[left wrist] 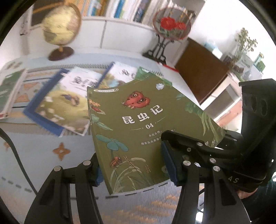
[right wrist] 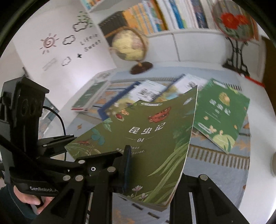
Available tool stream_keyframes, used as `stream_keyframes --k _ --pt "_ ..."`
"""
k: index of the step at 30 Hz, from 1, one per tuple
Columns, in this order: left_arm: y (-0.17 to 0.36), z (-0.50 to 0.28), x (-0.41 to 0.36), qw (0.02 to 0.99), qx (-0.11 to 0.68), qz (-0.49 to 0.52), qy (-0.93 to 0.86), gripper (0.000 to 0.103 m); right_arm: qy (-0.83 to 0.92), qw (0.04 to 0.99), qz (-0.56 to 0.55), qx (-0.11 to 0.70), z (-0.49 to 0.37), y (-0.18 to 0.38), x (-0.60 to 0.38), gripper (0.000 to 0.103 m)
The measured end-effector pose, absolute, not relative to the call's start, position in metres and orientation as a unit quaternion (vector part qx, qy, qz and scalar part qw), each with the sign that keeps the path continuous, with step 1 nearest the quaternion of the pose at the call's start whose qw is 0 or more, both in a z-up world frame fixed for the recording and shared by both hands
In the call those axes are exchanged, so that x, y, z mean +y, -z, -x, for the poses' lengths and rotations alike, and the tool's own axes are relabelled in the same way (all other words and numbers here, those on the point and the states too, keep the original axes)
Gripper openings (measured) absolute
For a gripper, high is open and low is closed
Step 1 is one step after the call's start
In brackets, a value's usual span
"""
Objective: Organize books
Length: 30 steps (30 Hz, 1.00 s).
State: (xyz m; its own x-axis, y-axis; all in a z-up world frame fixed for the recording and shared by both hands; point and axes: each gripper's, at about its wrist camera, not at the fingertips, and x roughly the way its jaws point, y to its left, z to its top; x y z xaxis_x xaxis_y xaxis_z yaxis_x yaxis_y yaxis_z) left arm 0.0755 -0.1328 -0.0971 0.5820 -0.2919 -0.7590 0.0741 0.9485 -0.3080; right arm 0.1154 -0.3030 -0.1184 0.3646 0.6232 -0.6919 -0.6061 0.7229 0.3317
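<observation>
A green picture book (left wrist: 138, 124) with a red insect and white title on its cover hangs tilted above the table, held from both sides. My left gripper (left wrist: 132, 163) is shut on its lower part: one blue pad (left wrist: 169, 165) presses on the cover and the other finger is under the spine side. In the same view my right gripper (left wrist: 224, 137) clamps the book's right edge. The right wrist view shows the book (right wrist: 155, 131) with my right gripper (right wrist: 155, 169) shut on its near edge, and my left gripper (right wrist: 69, 139) on its left corner.
Several books lie spread on the patterned tablecloth (left wrist: 60, 151): a blue-bordered one (left wrist: 51, 106), another green one (right wrist: 222, 113), a stack at the left (right wrist: 91, 96). Behind stand a globe (left wrist: 60, 27), a flowered fan on a black stand (left wrist: 172, 24) and a filled bookshelf (right wrist: 172, 13).
</observation>
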Motion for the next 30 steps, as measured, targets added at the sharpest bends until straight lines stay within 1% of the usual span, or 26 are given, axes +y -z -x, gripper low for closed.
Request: stream_keyframes --k 5,9,15,20,23,27,30 --pt "0.057 -0.052 -0.110 0.904 0.404 0.125 0.066 0.054 -0.412 0.829 0.004 0.378 -0.094 0.078 -0.280 0.023" --pt "0.026 -0.034 -0.074 0.920 0.369 0.129 0.037 0.054 -0.444 0.831 0.012 0.336 -0.082 0.043 -0.247 0.023" --pt "0.010 -0.026 -0.006 0.926 0.351 0.138 0.007 0.054 -0.474 0.823 0.027 0.312 -0.080 0.020 -0.180 0.024" --pt "0.017 -0.037 0.072 0.926 0.351 0.141 0.003 0.054 -0.482 0.818 0.013 0.315 -0.101 0.027 -0.109 0.024" --pt "0.028 -0.055 0.127 0.921 0.361 0.145 0.013 0.054 -0.470 0.821 0.001 0.325 -0.116 0.035 -0.048 0.024" --pt "0.052 -0.089 0.201 0.912 0.385 0.138 0.029 0.054 -0.452 0.825 -0.005 0.338 -0.135 0.056 0.023 0.024" --pt "0.070 -0.112 0.243 0.906 0.397 0.142 0.038 0.054 -0.438 0.826 -0.021 0.355 -0.155 0.075 0.072 0.024"
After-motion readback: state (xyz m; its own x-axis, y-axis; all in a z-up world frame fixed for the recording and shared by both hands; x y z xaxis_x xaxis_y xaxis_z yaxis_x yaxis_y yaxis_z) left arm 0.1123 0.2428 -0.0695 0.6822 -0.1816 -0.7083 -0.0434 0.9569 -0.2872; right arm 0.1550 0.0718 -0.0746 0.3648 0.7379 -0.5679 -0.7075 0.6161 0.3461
